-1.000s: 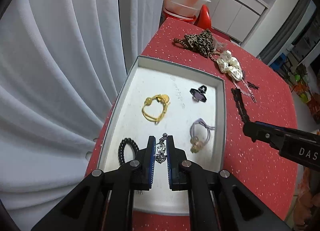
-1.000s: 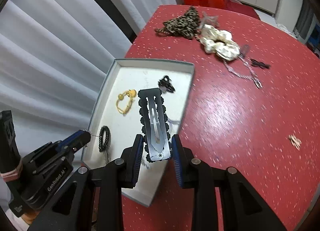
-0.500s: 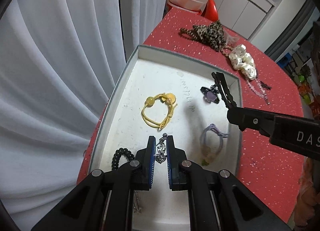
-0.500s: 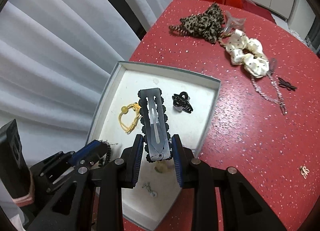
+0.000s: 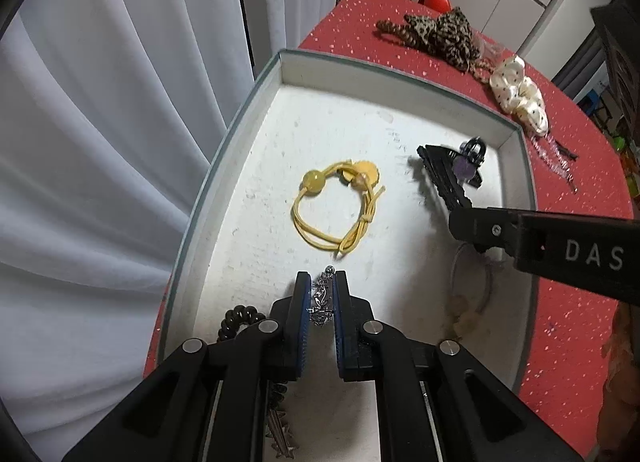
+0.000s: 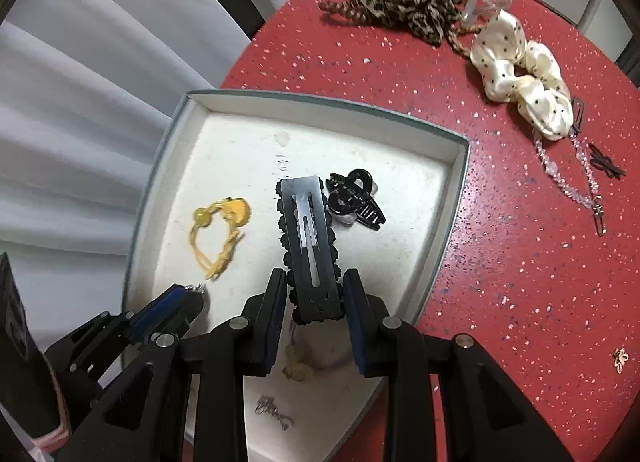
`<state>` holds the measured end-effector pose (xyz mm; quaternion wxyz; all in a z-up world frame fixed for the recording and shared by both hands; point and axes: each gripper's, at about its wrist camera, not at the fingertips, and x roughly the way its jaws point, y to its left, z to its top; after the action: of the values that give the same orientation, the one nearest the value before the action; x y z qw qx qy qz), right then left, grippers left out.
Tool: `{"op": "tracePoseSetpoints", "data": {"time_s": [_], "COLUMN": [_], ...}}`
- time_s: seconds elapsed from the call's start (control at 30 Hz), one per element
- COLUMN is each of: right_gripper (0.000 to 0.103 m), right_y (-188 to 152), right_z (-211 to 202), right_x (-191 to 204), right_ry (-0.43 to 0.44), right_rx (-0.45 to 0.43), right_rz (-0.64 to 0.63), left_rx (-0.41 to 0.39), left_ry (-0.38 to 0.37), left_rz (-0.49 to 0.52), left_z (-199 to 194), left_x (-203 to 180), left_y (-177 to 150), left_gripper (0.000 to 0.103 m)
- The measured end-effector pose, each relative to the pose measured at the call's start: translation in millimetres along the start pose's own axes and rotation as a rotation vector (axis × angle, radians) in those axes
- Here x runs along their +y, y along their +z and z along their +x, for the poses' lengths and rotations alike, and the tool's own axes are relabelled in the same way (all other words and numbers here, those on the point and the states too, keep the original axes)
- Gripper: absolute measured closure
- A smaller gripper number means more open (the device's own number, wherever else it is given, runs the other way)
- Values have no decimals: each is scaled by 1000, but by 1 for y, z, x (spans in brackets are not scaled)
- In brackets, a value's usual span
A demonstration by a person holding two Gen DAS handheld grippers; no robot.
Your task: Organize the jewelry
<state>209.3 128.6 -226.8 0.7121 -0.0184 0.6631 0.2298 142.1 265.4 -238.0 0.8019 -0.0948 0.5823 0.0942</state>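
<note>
A: Since a second ago both tongs have come in over the tray: the right tongs, which held the black snap clip above the tray's right edge, now hold it well inside, and the left tongs have slid further over the tray floor.

B: What are the right tongs doing?

A: Clamped on the near end of the snap clip. The clip points away from the camera, its far end just beside the black claw clip near the tray's far right corner. Whether it touches the tray floor, I cannot tell.

B: And the left?

A: Pressed together on a small silver chain pendant, above the near part of the tray. The right wrist view shows a bit of chain hanging from their tip.

B: What lies in the tray?

A: A yellow hair tie with beads in the middle, a black spiral hair tie by the near left edge, a pale hair tie toward the right edge, partly hidden by the right tongs, and a small silver piece near the front edge.

B: Outside it?

A: On the red speckled surface, beyond the tray's far edge, a leopard-print scrunchie; beside it a cream dotted scrunchie. Near that lie a clear bead chain and a small dark clip. A tiny gold piece sits alone toward the surface's right edge.
</note>
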Motion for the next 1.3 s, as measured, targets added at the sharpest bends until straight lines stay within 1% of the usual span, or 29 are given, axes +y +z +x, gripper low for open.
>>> {"op": "tracePoseSetpoints", "data": {"time_s": [0.1, 0.3, 0.53, 0.77, 0.9, 0.93, 0.97, 1.0, 1.03, 1.07, 1.1, 1.17, 1.3], "right_gripper": [71, 70, 70, 62, 62, 62, 61, 58, 56, 53, 53, 53, 53], "right_y": [-2, -6, -3, -5, -5, -5, -5, -4, -4, -4, -4, -5, -6], "right_z": [8, 10, 14, 13, 7, 5, 2, -1, -4, -7, -10, -16, -21], "right_x": [0, 2, 5, 5, 4, 3, 2, 2, 2, 3, 3, 2, 2], "right_ry": [-8, -16, -9, -9, -4, -4, -7, -11, -15, -17, -18, -17, -18], "right_rx": [11, 7, 19, 27, 20, 17, 11, 5, -4, -12, -19, -27, -32], "right_rz": [4, -7, -4, -2, 4, 4, 4, 3, 2, 1, -1, -5, -1], "left_rx": [-7, -10, 22, 40, 38, 38, 38, 32, 7, -15, -18, -6, -4], "left_ry": [17, 49, 47, 53, 67, 72, 72, 74, 85, 93, 92, 83, 89], "left_rz": [9, 55, 34, 27, 28, 27, 26, 21, 10, 9, 16, 25, 20], "left_z": [2, 3, 3, 5, 5, 4, 4, 2, -3, -7, -9, -8, -12], "left_x": [-2, -9, -6, -7, -7, -7, -7, -7, -7, -7, -9, -10, -9], "left_y": [-3, -1, 3, 5, 7, 7, 7, 7, 7, 6, 7, 8, 8], "left_gripper": [91, 91, 91, 91, 91, 89, 59, 17, 8, 7, 7, 7, 7]}}
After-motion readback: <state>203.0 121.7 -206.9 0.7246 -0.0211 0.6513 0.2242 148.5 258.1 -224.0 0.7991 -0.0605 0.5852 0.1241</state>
